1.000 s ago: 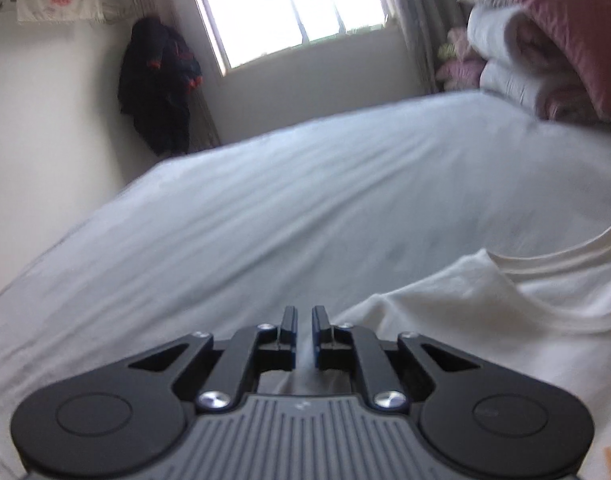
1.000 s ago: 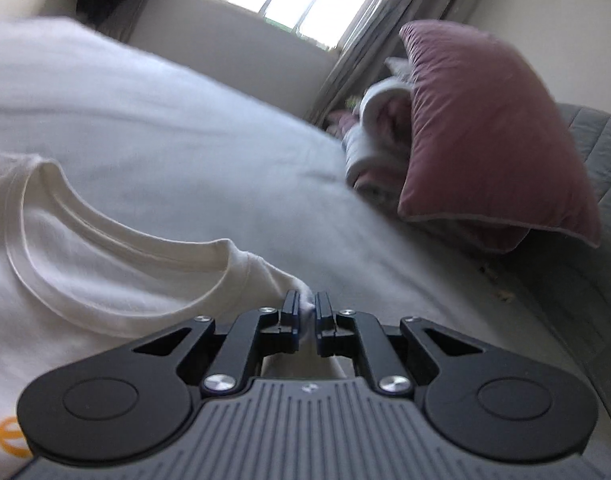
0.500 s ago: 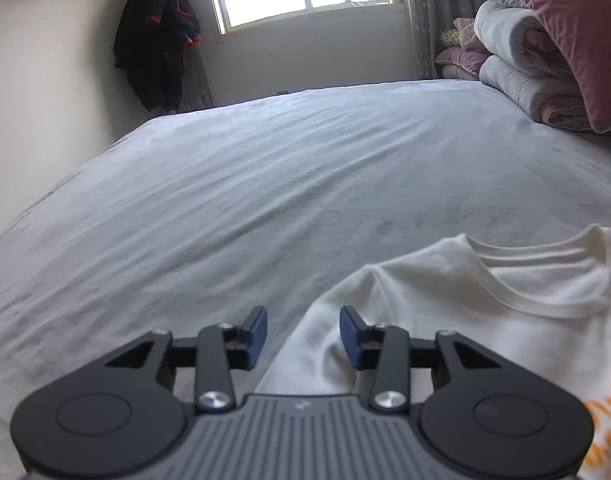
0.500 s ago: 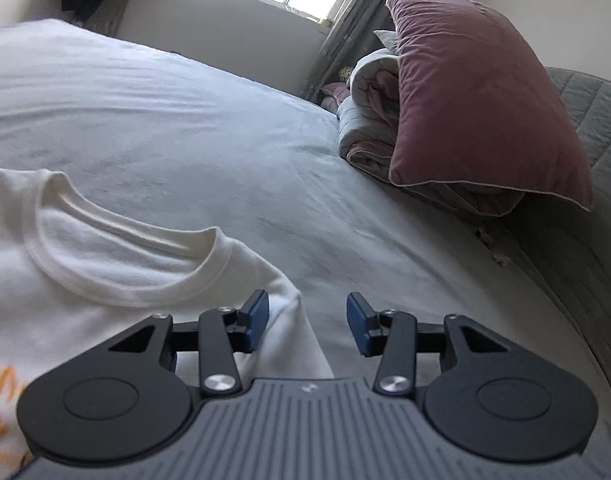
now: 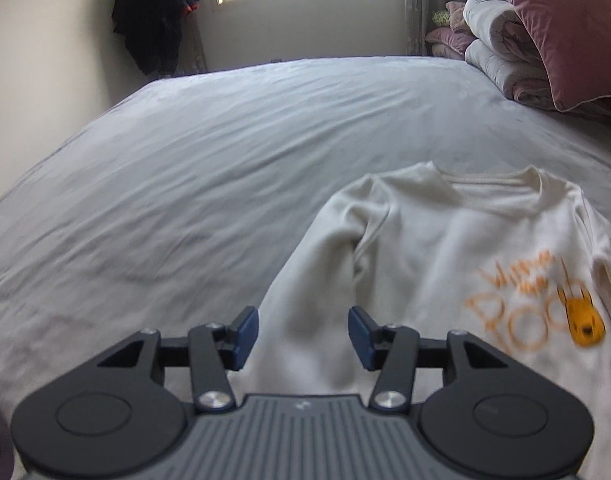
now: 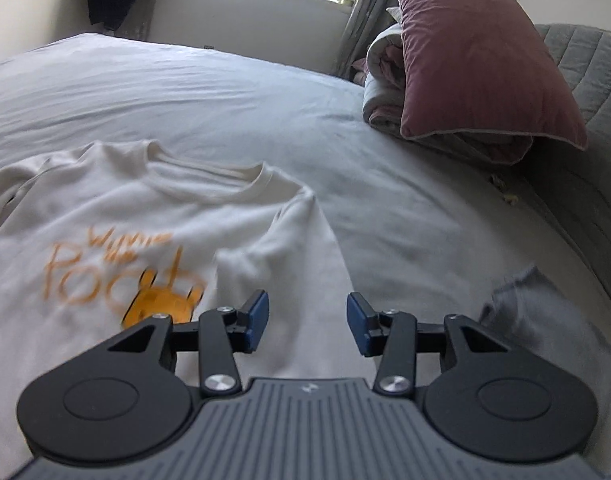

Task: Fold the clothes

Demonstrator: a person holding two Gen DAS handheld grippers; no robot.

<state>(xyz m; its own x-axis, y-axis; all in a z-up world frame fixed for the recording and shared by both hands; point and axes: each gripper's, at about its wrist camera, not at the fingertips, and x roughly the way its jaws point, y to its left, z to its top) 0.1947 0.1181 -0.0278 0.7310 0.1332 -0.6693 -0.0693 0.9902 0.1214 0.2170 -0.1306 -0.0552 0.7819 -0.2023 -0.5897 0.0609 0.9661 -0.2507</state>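
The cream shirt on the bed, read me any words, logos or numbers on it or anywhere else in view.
"Pooh": large orange letters on the cream shirt, beside an orange bear face; motion-blurred but legible.
Smaller orange script above it: seems to start "Winnie", too blurred to read for sure.
Small pale mark on the right claw body: too small to read.
Nothing else carries text.

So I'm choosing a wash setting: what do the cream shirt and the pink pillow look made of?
The shirt looks like soft matte cotton knit, judging by its ribbed collar and limp folds; the orange print lies flat, probably ink. The pillow looks like velvet or plush: its dusty pink cover has a faint uneven sheen. Neither fibre can be confirmed by look alone.
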